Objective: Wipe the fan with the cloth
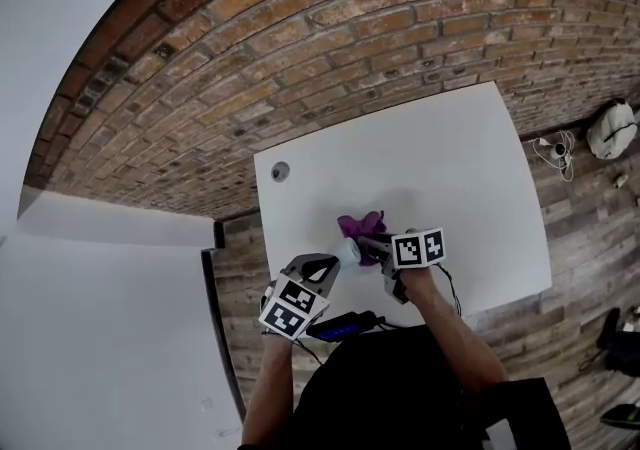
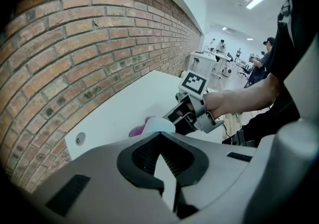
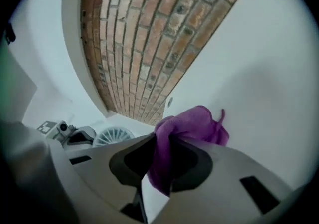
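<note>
A small white fan (image 1: 348, 252) is above the white table (image 1: 470, 168), near its front edge. My left gripper (image 1: 325, 265) is shut on the fan; in the left gripper view a pale sliver runs between the closed jaws below the fan's round head (image 2: 160, 125). My right gripper (image 1: 376, 243) is shut on a purple cloth (image 1: 361, 226), which bunches out past its jaws (image 3: 192, 123). The cloth sits right beside the fan's head, and I cannot tell whether they touch. From the right gripper view the fan's grille (image 3: 113, 136) is at lower left.
A brick wall (image 1: 330, 48) runs along the table's far side. A round cable hole (image 1: 280, 171) is at the table's far left corner. A blue and black device (image 1: 340, 325) hangs by the front edge. A white bag (image 1: 612, 128) and cables lie on the wooden floor.
</note>
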`<state>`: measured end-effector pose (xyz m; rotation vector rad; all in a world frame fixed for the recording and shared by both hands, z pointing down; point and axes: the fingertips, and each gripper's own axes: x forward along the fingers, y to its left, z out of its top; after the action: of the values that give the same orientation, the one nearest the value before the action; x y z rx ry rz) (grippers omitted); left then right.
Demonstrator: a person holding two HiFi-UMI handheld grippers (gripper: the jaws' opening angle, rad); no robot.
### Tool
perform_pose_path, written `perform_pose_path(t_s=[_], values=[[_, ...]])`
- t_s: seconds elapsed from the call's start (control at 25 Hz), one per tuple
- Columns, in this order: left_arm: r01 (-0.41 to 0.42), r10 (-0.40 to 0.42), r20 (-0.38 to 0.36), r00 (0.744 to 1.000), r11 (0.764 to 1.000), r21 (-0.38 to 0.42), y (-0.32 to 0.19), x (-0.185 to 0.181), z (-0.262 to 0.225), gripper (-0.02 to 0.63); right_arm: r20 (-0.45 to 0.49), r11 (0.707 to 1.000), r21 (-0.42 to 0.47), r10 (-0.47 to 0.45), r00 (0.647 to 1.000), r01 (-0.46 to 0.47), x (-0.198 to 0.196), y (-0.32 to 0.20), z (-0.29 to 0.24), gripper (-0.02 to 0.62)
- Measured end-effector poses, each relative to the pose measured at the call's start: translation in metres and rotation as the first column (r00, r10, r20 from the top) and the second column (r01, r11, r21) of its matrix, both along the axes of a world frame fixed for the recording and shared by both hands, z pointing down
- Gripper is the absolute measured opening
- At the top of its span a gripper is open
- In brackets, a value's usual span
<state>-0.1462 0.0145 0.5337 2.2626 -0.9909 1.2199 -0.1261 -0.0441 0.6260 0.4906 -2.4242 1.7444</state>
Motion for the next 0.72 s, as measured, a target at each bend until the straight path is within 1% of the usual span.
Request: perform_pose_path(t_s=[0.04, 0.08, 0.16, 0.2, 0.28, 0.32, 0.36, 0.4, 0.44, 0.48, 0.56, 0.64, 0.72], values=[[0.000, 0.000, -0.002, 1.000, 1.000, 0.000, 0.000, 0.000, 0.000, 0.005, -0.017, 1.000, -0.019, -0.001, 1.000, 0.001, -0.003, 0.004, 0.010, 0.074], [0.000, 0.000, -0.004, 1.000, 1.000, 0.000, 0.000, 0.001, 0.000, 0.005, -0.063, 1.000, -0.011, -0.004, 0.998, 0.003, -0.003, 0.006, 0.021, 0.074], [0.002, -0.002, -0.008, 1.000, 1.000, 0.003, -0.001, 0.001, 0.000, 0.005, -0.195, 0.998, 0.044, -0.044, 0.980, 0.053, 0.001, 0.008, 0.042, 0.074], [0.005, -0.005, -0.009, 1.000, 1.000, 0.005, -0.001, 0.001, 0.000, 0.005, -0.263, 0.992, 0.075, -0.080, 0.962, 0.103, 0.002, 0.010, 0.050, 0.074], [0.008, -0.008, -0.010, 1.000, 1.000, 0.004, -0.001, 0.000, 0.000, 0.005, -0.380, 0.968, 0.133, -0.148, 0.913, 0.212, 0.005, 0.010, 0.056, 0.074], [0.008, -0.008, -0.010, 1.000, 1.000, 0.003, -0.001, 0.000, 0.000, 0.005, -0.434, 0.953, 0.164, -0.161, 0.886, 0.253, 0.007, 0.007, 0.055, 0.074], [0.006, -0.006, -0.010, 1.000, 1.000, 0.002, 0.000, 0.001, 0.000, 0.005, -0.481, 0.940, 0.199, -0.152, 0.864, 0.276, 0.009, -0.001, 0.052, 0.074], [0.005, -0.005, -0.010, 1.000, 1.000, 0.003, -0.001, 0.001, 0.000, 0.005, -0.506, 0.932, 0.233, -0.127, 0.853, 0.277, 0.009, -0.012, 0.047, 0.074], [0.004, -0.004, -0.011, 1.000, 1.000, 0.007, -0.001, 0.001, 0.000, 0.005, -0.502, 0.929, 0.261, -0.101, 0.859, 0.262, 0.007, -0.024, 0.039, 0.074], [0.004, -0.004, -0.012, 1.000, 1.000, 0.009, -0.001, 0.001, 0.000, 0.005, -0.476, 0.930, 0.278, -0.082, 0.876, 0.239, 0.002, -0.034, 0.031, 0.074], [0.010, -0.009, -0.017, 1.000, 1.000, 0.014, -0.002, 0.000, 0.000, 0.005, -0.404, 0.936, 0.282, -0.085, 0.911, 0.212, -0.014, -0.047, 0.018, 0.074], [0.016, -0.016, -0.022, 1.000, 1.000, 0.016, -0.001, 0.000, 0.000, 0.005, -0.365, 0.941, 0.246, -0.131, 0.922, 0.231, -0.030, -0.046, 0.022, 0.074], [0.020, -0.020, -0.025, 0.999, 1.000, 0.015, -0.001, 0.000, 0.000, 0.005, -0.365, 0.950, 0.175, -0.183, 0.913, 0.260, -0.036, -0.033, 0.041, 0.074]])
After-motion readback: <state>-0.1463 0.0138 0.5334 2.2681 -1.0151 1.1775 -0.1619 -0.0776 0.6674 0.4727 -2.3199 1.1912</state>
